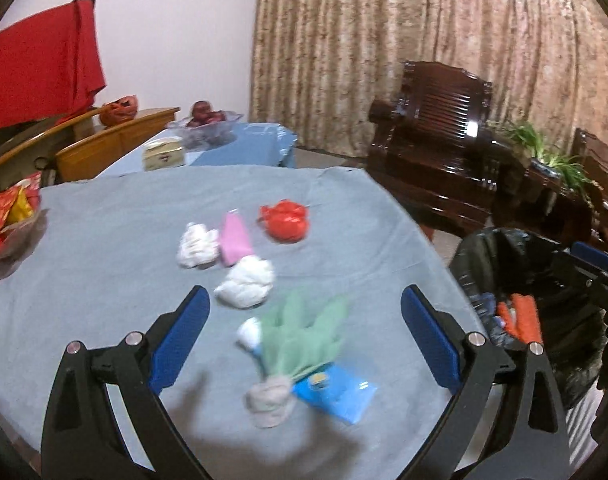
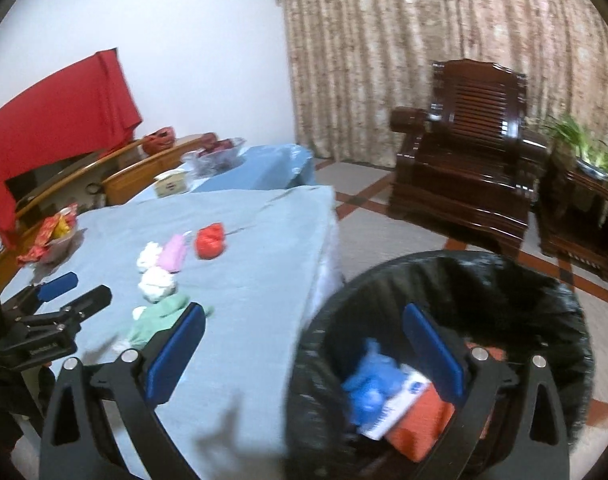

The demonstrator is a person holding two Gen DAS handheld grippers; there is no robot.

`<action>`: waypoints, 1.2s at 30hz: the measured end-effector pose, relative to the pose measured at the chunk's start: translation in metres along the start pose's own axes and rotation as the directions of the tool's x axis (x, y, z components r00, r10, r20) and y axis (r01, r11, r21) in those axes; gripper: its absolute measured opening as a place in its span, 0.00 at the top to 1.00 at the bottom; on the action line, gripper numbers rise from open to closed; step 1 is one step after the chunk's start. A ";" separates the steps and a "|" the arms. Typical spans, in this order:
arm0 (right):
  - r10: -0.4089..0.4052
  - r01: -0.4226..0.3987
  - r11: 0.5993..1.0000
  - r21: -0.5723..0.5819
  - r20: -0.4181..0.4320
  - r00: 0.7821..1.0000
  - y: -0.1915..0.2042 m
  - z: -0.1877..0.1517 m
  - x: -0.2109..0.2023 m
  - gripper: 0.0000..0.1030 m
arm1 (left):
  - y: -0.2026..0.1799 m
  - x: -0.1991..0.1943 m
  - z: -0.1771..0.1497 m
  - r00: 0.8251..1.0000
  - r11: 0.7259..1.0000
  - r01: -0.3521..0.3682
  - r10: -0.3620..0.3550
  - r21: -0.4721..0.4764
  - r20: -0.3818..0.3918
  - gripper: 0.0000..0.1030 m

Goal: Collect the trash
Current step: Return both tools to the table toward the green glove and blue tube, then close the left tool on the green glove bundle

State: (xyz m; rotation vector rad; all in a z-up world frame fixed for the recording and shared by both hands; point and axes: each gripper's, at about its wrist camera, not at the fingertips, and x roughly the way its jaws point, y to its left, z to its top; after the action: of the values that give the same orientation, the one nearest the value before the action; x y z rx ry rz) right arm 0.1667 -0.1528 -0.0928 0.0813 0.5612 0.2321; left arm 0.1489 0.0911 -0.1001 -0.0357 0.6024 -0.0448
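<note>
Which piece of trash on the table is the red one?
The red crumpled wad, lying farthest back on the blue tablecloth. The others nearby are white, pink, green and blue, so it is the only red piece among them.

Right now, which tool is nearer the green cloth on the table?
Left. The left tool hangs open right over the green cloth; the right tool is off the table's edge, open above the trash bin.
</note>
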 end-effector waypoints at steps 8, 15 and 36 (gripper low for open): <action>0.073 -0.074 0.996 -0.041 -0.024 0.997 0.043 -0.016 0.025 0.06 | 0.034 0.002 -0.017 0.998 0.998 -0.059 0.058 -0.014 -0.035 0.09; 0.097 -0.100 0.994 -0.050 -0.068 0.993 0.053 -0.028 0.040 0.10 | 0.038 0.016 -0.038 0.994 0.998 -0.057 0.056 -0.010 -0.090 0.09; 0.116 -0.124 0.989 -0.081 -0.099 0.988 0.063 -0.029 0.058 0.15 | 0.023 0.069 -0.069 0.965 0.999 0.047 -0.048 -0.010 -0.257 0.64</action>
State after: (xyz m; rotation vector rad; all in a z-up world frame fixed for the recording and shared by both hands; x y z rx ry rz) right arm 0.1864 -0.0774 -0.1387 0.0196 0.6395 0.3788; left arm 0.1669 0.1088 -0.1968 -0.0486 0.8614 -0.0958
